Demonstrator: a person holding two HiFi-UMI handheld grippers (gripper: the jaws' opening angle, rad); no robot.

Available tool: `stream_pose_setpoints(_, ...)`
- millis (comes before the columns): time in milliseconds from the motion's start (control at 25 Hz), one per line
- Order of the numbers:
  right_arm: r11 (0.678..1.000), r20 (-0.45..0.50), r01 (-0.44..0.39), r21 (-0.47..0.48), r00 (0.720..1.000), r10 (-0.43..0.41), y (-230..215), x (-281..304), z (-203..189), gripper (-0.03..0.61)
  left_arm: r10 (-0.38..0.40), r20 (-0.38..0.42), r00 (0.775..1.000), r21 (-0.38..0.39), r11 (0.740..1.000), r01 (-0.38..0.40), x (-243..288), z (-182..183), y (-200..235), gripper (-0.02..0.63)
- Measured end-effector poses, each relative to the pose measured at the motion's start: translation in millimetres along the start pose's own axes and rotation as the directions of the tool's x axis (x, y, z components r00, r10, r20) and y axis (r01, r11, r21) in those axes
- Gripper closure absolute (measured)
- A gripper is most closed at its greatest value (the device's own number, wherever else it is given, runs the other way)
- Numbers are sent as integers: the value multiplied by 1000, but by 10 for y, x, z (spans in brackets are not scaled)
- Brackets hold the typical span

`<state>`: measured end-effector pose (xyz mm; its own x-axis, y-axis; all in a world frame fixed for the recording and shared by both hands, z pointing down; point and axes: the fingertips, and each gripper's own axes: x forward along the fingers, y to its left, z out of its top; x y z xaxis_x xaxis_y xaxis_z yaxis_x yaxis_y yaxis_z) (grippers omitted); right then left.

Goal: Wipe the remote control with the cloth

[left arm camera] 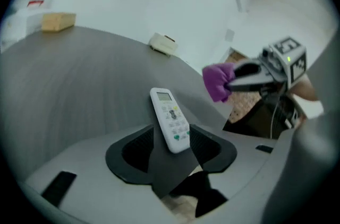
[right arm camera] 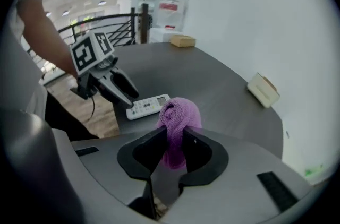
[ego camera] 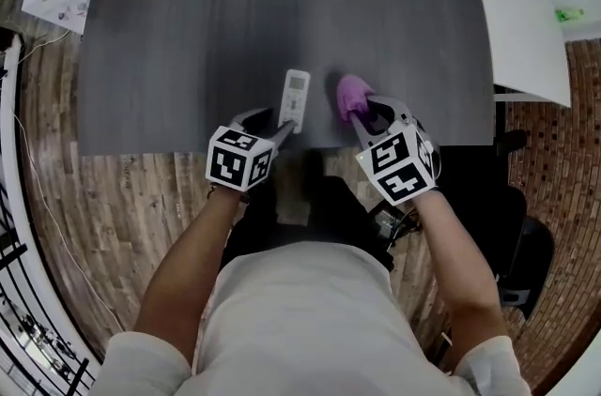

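Left gripper view: I'm straddling the remote control's (left arm camera: 170, 119) near end with the left gripper (left arm camera: 171, 139), jaws apart, not pinching. It's lying near the table's (ego camera: 188, 38) front edge. I'm clamping the cloth (right arm camera: 178, 122) in the right gripper (right arm camera: 172, 146), just beside the remote control. I'm planning to pin first, then wipe lengthwise, lightly.

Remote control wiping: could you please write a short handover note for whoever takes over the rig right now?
Left tool: open, with the near end of the remote control between its jaws, by the front edge of the table.
Right tool: shut on the purple cloth, beside the remote control, apart from it.
Done: cloth gripped.
Left to do: wipe the remote control.
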<state>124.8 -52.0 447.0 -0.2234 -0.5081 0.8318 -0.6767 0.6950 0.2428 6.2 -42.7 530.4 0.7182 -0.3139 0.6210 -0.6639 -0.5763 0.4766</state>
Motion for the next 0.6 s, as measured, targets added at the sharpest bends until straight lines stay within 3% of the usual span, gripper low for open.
stream_pose_setpoints(120,978,-52,-34,-204,998,24,54,257,112,494,96,-31,995,225,971,-87,15,-141,-97,416)
stream_pose_setpoints(240,932,-90,-84,-353,994,56,68,532,318,494,129,-31,991,357,928,-110,84,-73,-194,408)
stream_pose_setpoints(320,888,-106,-111,-446,992,71,83,668,465,494,134,-38,990,385,916,-109,89,-20,-267,410)
stream_pose_setpoints(440,824,-107,-123,-553,991,76,91,810,635,494,139,-49,989,375,920,-111,44,-39,-338,408)
stream_pose_setpoints(600,761,-99,-99,-641,994,46,89,962,793,494,215,-120,969,386,910,-154,86,-269,-231,410)
